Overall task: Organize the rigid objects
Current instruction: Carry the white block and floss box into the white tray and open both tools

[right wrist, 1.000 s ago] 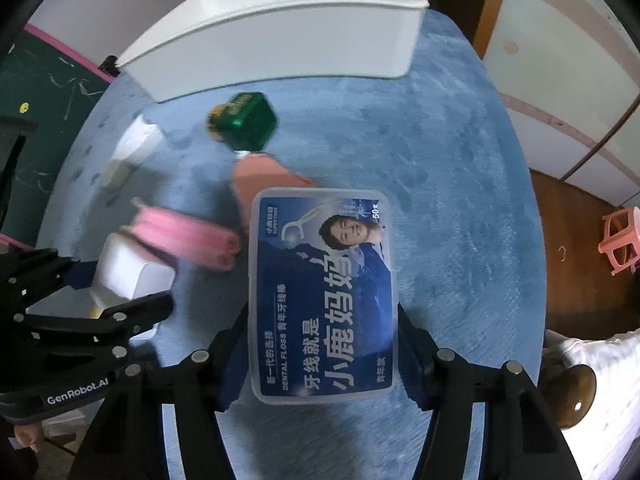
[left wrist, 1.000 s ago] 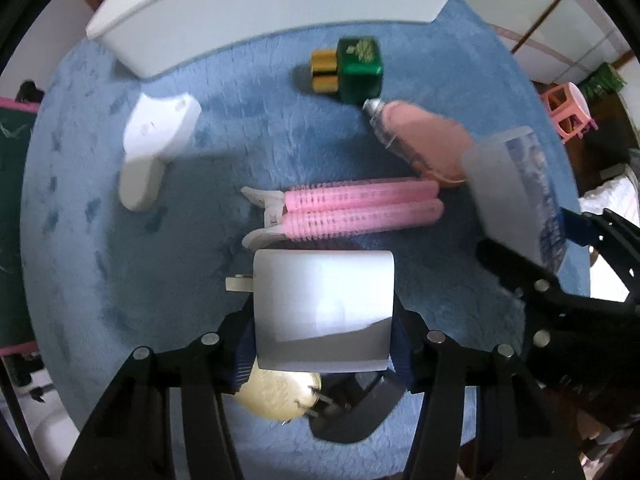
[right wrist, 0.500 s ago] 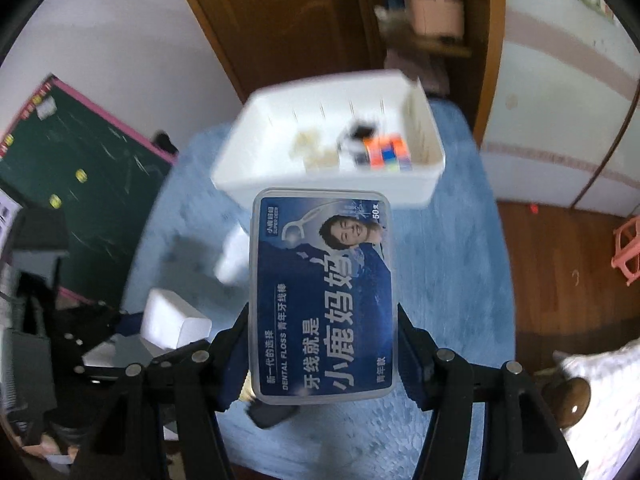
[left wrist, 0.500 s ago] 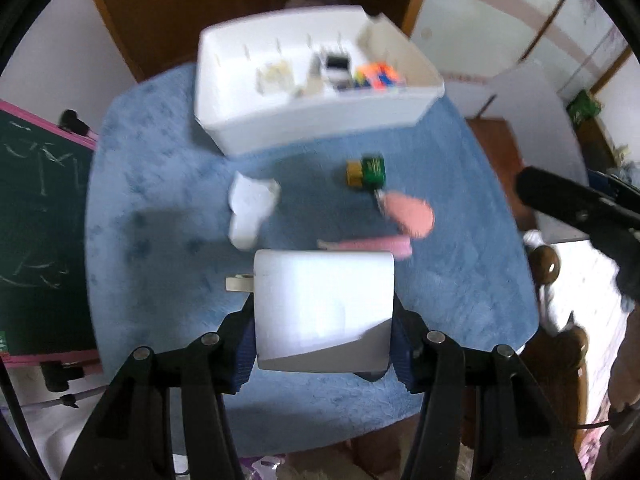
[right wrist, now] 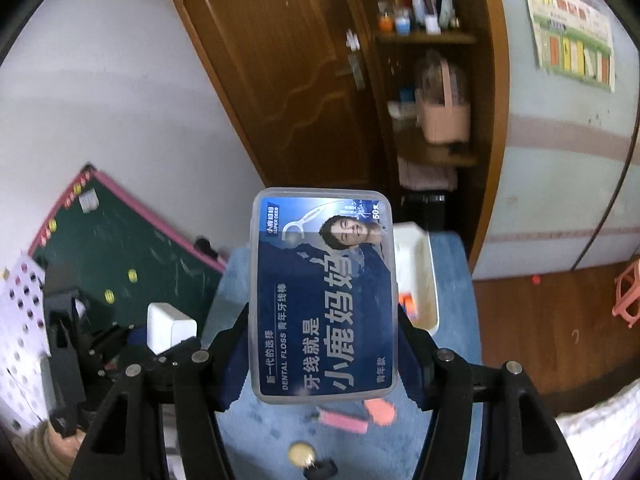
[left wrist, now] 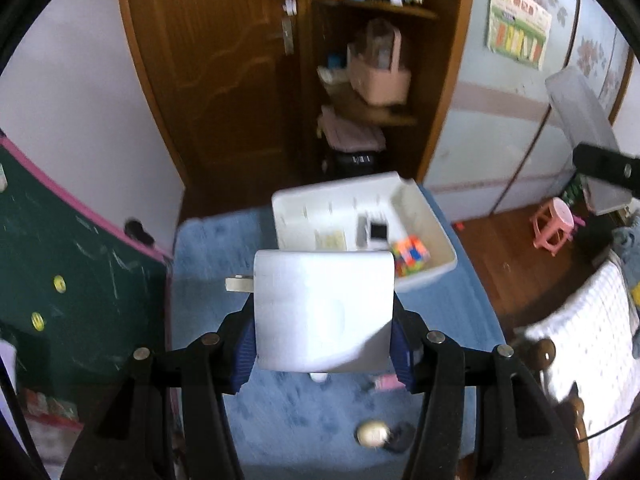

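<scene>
My left gripper (left wrist: 324, 344) is shut on a white plug adapter (left wrist: 320, 308), held high above the round blue table (left wrist: 208, 248). Beyond it stands a white bin (left wrist: 424, 220) holding a colourful cube (left wrist: 412, 254) and small items. My right gripper (right wrist: 324, 352) is shut on a blue dental floss box (right wrist: 322, 292), also raised well above the table. In the right wrist view the left gripper with the white adapter (right wrist: 168, 326) shows at lower left. Part of the floss box (left wrist: 580, 108) shows at the right edge of the left wrist view.
Far below on the table lie a pink hair roller (right wrist: 344, 422), a pink oval item (right wrist: 380, 412) and a round gold piece (left wrist: 372, 434). A green chalkboard (left wrist: 80, 272) leans at the left, a wooden door and shelf stand behind, a pink stool (left wrist: 556, 224) sits at right.
Both grippers have risen a long way with their loads and tilted upward. The table and bin have shrunk and dropped in view; door, shelf and walls now fill the upper frames.
</scene>
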